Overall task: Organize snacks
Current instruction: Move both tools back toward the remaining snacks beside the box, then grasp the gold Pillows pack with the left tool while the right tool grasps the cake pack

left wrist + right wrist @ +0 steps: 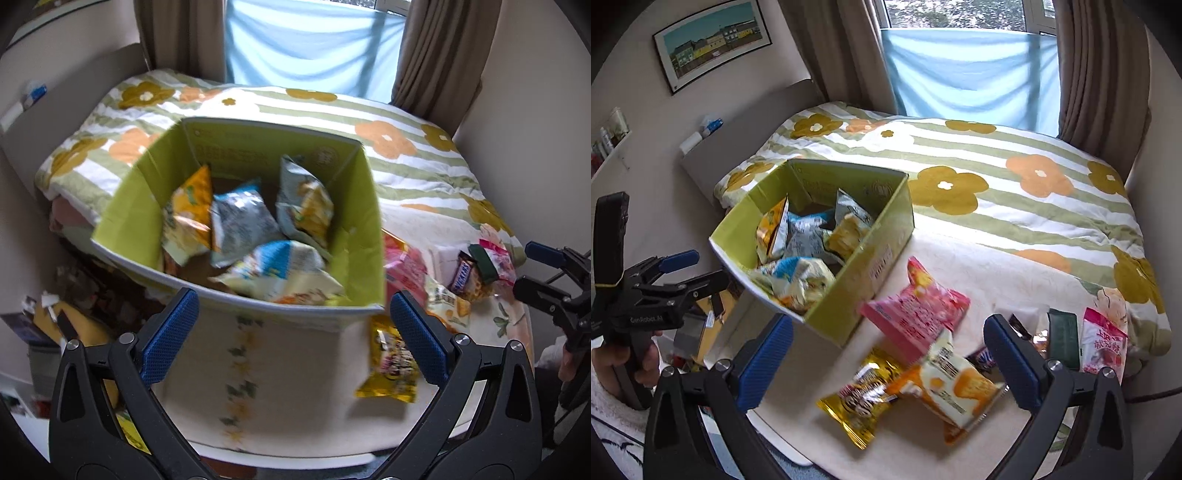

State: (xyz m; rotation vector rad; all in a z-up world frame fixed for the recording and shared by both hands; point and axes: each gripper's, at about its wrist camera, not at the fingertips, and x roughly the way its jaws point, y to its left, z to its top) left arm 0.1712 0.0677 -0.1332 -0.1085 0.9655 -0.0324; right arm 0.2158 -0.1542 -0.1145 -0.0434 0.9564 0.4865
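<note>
1. A green cardboard box (827, 295) sits on a bed, already holding several snack bags, while a loose pile of packets lies on the cream cover just beside its right wall.

2. The right gripper (886, 354) hovers over that pile, its blue-padded fingers (1012, 354) spread wide apart and empty. Directly between and just ahead of them lie an orange-and-white packet (953, 395), a yellow packet (864, 402) toward the left finger, and a pink bag (916, 314) farther ahead, touching the box's wall.

3. The orange-and-white packet's long axis runs diagonally across the gap between the fingers, from near left to far right, so a straight closing would likely catch it across its width.

4. The left gripper (295, 332) hangs in front of the box's near wall, fingers likewise wide apart and holding nothing; the pile lies off beyond its right finger.

5. The right hand looks clearly the nearer to the loose snacks, and the box lies ahead and to the left of its fingers.

6. Past the right finger, a dark green packet (1062, 339) and a red-and-white packet (1104, 343) wait, with a chocolate bar (461, 275) beside them.
</note>
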